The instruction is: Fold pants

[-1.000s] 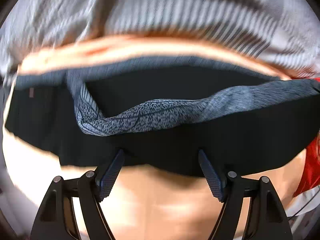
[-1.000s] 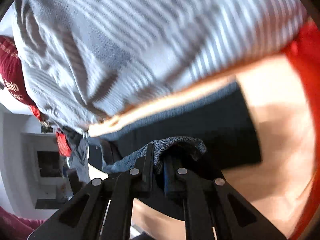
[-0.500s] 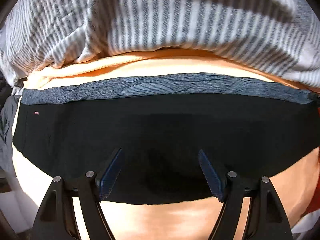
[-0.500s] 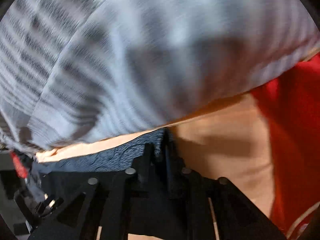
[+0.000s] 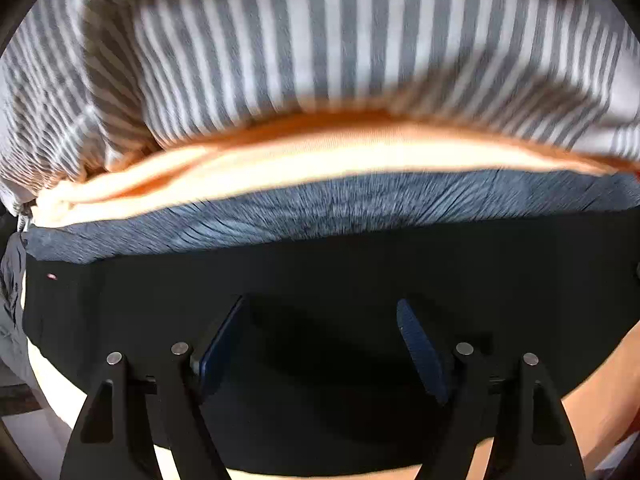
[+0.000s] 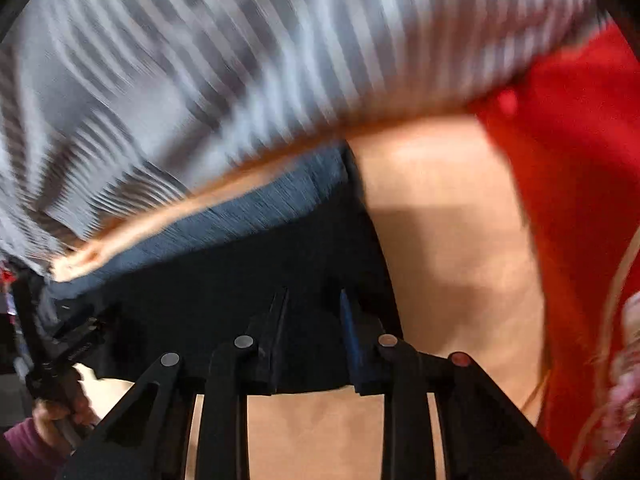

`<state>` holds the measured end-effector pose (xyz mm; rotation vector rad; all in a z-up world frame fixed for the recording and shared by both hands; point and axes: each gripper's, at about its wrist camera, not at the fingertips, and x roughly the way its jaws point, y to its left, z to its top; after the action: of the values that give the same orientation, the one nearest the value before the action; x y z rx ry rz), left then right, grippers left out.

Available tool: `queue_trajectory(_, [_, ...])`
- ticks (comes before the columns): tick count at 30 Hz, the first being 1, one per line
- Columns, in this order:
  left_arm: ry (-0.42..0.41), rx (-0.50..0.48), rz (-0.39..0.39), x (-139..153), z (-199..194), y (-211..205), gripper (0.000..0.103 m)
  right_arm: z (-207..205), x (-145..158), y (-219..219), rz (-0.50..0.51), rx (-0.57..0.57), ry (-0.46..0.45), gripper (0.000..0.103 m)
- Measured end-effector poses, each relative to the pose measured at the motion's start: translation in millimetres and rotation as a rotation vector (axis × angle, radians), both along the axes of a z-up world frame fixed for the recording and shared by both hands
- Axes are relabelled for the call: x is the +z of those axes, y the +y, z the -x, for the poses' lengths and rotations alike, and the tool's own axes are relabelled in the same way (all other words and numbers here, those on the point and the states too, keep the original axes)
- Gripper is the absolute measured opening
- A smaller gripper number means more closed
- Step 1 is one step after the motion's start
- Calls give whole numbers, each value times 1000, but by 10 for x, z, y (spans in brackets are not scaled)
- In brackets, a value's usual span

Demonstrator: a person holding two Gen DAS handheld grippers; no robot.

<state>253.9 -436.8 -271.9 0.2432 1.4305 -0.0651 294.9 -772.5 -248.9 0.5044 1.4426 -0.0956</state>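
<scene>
Black pants lie folded flat on a peach-coloured surface, with their grey-blue waistband stretched along the far edge. My left gripper hovers close over the middle of the black fabric. Its jaws are wide open, still opening a little, with nothing between them. In the right wrist view the pants end at their right edge, where the waistband stops. My right gripper is just above that corner. Its jaws stand a narrow gap apart and are closing, with only flat fabric beneath them.
A grey and white striped cloth lies bunched beyond the waistband. A red garment lies to the right of the pants, with bare peach surface between them. A hand holding the other gripper shows at the lower left.
The waistband, lifted and slack in the right gripper a second ago, now lies flat along the far edge. The right gripper has let go of it. Both grippers have sunk closer to the pants.
</scene>
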Motion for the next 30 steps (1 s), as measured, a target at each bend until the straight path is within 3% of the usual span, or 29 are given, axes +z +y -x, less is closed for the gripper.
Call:
queue_trajectory(1, [-14, 11, 4, -18, 13, 23, 89, 83, -86, -27, 7, 3, -4, 14])
queue_trajectory(3, [-33, 28, 0, -25, 20, 87, 94, 220, -70, -78, 15, 10, -53, 13])
queue_trajectory(8, [-11, 6, -12, -2, -20, 140, 94, 370, -7, 8, 37, 34, -36, 13])
queue_trajectory(14, [-13, 1, 21, 244, 61, 229, 94, 476, 136, 11, 10, -37, -37, 18])
queue_trajectory(22, [50, -27, 14, 228, 410, 289, 94, 809, 327, 379, -67, -61, -37, 60])
queue_trajectory(26, [58, -50, 32, 278, 535, 237, 94, 883, 332, 594, -86, -58, -30, 69])
queue_trajectory(30, [60, -65, 54, 391, 670, 175, 94, 923, 256, 829, -112, -62, -15, 69])
